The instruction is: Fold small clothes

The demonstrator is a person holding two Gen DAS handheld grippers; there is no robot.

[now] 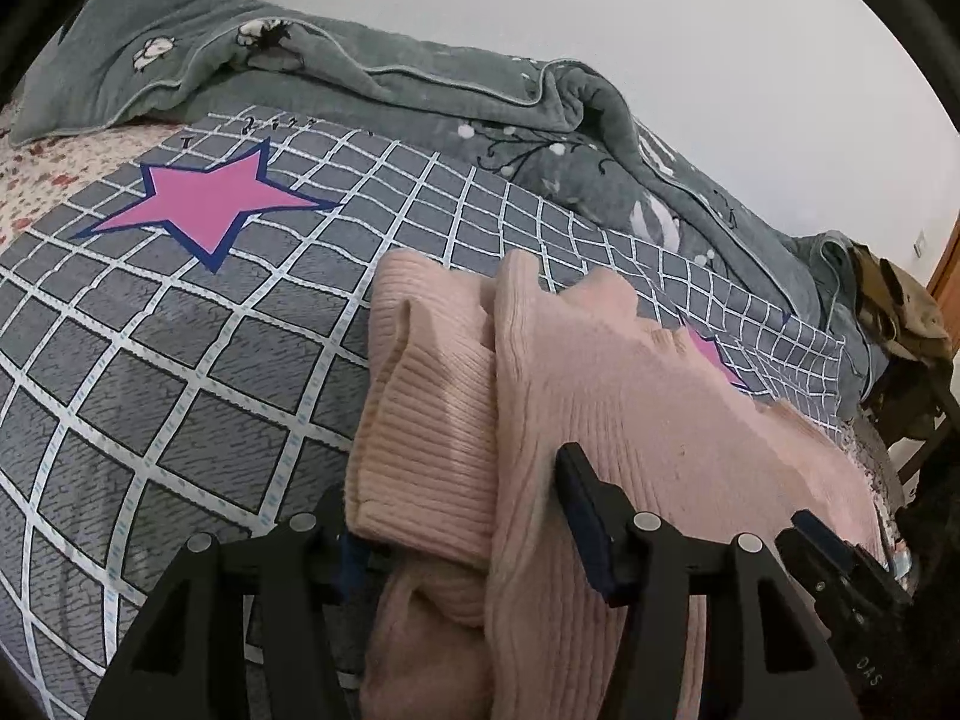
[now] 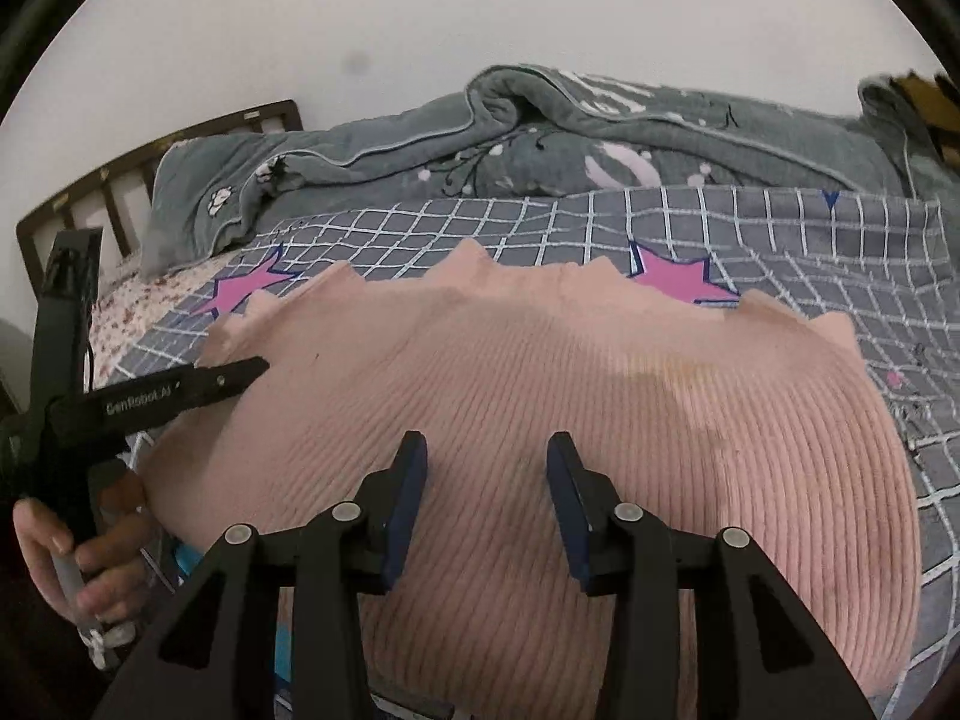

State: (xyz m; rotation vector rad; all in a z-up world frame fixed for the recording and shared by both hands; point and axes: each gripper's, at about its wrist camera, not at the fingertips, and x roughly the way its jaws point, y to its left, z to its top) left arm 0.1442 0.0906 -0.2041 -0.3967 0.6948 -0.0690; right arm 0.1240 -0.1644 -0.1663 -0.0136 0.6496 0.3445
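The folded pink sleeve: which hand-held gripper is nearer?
Left. The left gripper straddles the sleeve, fingers open; the right gripper hovers open over the sweater body.

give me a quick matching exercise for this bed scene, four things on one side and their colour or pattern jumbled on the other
Things:
1. sweater
2. star
3. quilt
4. bedspread

Colour or pattern:
a. grey with a white grid
b. pale pink ribbed knit
c. grey-green plush with white prints
d. bright pink with a dark blue outline

Pairs: 1-b, 2-d, 3-c, 4-a
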